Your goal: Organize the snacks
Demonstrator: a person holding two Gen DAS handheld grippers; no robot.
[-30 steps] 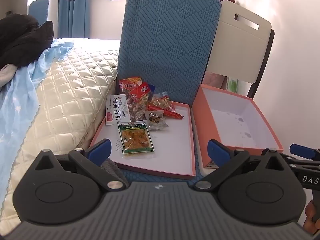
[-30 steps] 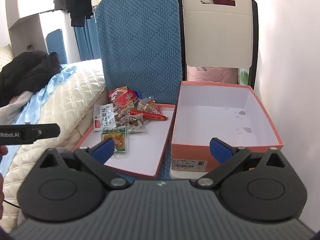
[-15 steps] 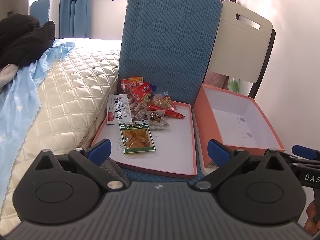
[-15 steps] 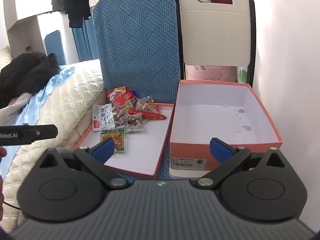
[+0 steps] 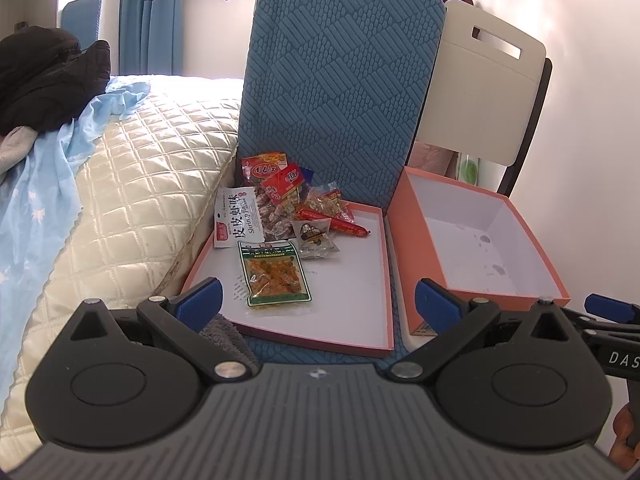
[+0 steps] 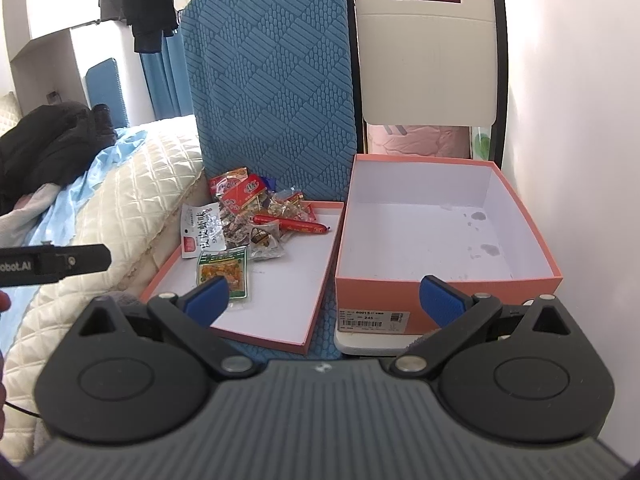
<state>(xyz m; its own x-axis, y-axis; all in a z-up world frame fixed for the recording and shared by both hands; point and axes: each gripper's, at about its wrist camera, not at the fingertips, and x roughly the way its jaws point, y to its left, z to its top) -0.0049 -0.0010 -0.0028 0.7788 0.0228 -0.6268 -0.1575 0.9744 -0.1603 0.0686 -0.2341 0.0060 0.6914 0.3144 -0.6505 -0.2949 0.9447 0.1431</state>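
Observation:
Several snack packets lie in a pile at the far end of a flat pink box lid (image 5: 360, 288) (image 6: 304, 280): a green packet (image 5: 276, 274) (image 6: 223, 270), a white shrimp-snack packet (image 5: 237, 216) (image 6: 200, 230), a red sausage stick (image 5: 334, 224) (image 6: 292, 224) and red packets (image 5: 282, 184) (image 6: 242, 192). An empty orange box (image 5: 492, 292) (image 6: 444, 292) stands to the right of the lid. My left gripper (image 5: 316, 302) is open and empty, short of the lid's near edge. My right gripper (image 6: 324, 296) is open and empty, in front of the gap between lid and box.
The lid sits on a blue chair (image 5: 340, 80) (image 6: 272, 88), the box on a white chair (image 5: 480, 92) (image 6: 428, 56). A quilted bed (image 5: 132, 184) with blue sheet and dark clothes lies left. A white wall (image 6: 580, 120) is close on the right.
Both grippers have drifted slightly; the views shift a little closer to the lid and box. Nothing was taken hold of; jaws stay open.

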